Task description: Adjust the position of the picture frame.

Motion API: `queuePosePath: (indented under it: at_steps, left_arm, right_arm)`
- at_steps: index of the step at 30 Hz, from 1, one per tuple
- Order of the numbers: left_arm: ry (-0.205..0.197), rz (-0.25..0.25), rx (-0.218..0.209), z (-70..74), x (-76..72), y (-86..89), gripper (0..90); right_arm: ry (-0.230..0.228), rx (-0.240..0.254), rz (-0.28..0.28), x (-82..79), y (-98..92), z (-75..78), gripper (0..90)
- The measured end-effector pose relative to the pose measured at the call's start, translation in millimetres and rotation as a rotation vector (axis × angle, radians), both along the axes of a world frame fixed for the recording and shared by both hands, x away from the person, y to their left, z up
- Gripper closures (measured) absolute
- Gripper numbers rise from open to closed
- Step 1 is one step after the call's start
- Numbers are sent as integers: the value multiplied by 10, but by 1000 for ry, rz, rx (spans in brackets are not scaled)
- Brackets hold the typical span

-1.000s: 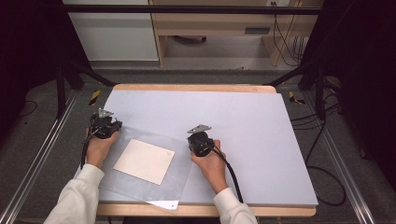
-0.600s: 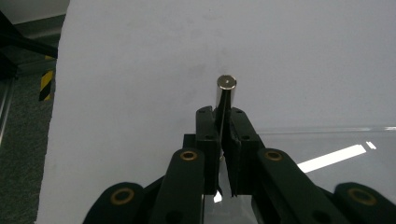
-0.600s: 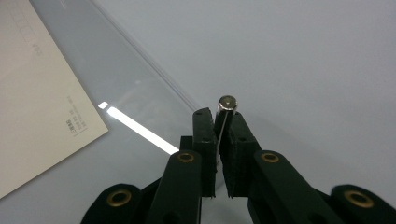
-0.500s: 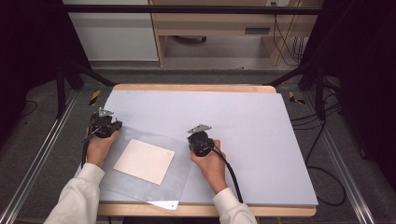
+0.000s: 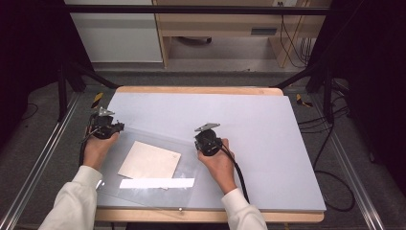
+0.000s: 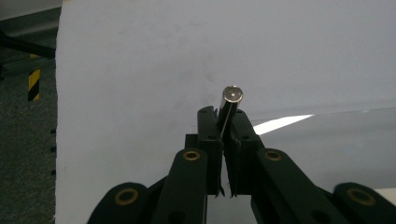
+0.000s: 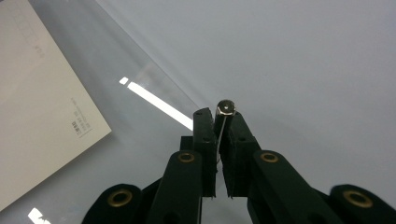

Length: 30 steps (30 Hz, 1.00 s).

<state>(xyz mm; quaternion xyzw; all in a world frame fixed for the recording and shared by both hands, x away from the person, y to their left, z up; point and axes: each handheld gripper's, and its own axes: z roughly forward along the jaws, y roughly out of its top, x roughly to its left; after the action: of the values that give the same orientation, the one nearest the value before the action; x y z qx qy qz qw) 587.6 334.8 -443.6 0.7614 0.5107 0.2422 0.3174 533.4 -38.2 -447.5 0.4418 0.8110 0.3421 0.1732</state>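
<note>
Clear plastic sheet (image 5: pixel 158 165) w/ card (image 5: pixel 149 160) on it: both ur grippers, left (image 5: pixel 116 127) & right (image 5: pixel 203 136), clamp its far corners; uneven lift slides card off

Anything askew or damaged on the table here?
Nothing damaged. The white paper sheet lies rotated inside the clear plastic sleeve, skewed to the edges of the grey table mat. Both tongs pinch the sleeve's far corners.
</note>
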Motion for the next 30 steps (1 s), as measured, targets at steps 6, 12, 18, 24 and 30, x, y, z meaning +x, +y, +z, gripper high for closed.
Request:
queuePosePath:
  at_steps: [6,12,18,24,30]
  left_arm:
    - [-3,-20,4,144,-68,-60,849]
    - [3,-45,-9,266,-127,-135,849]
    - [-8,-81,0,383,-180,-279,849]
    - [-14,-123,17,465,-210,-523,849]
    - [-17,-175,43,527,-216,-836,849]
  right_arm:
    - [4,-15,15,43,-75,137,851]
    - [10,-27,32,84,-192,354,837]
    - [22,-42,38,136,-359,516,836]
    - [49,-39,15,261,-656,583,840]
    - [70,-63,-13,324,-898,603,845]
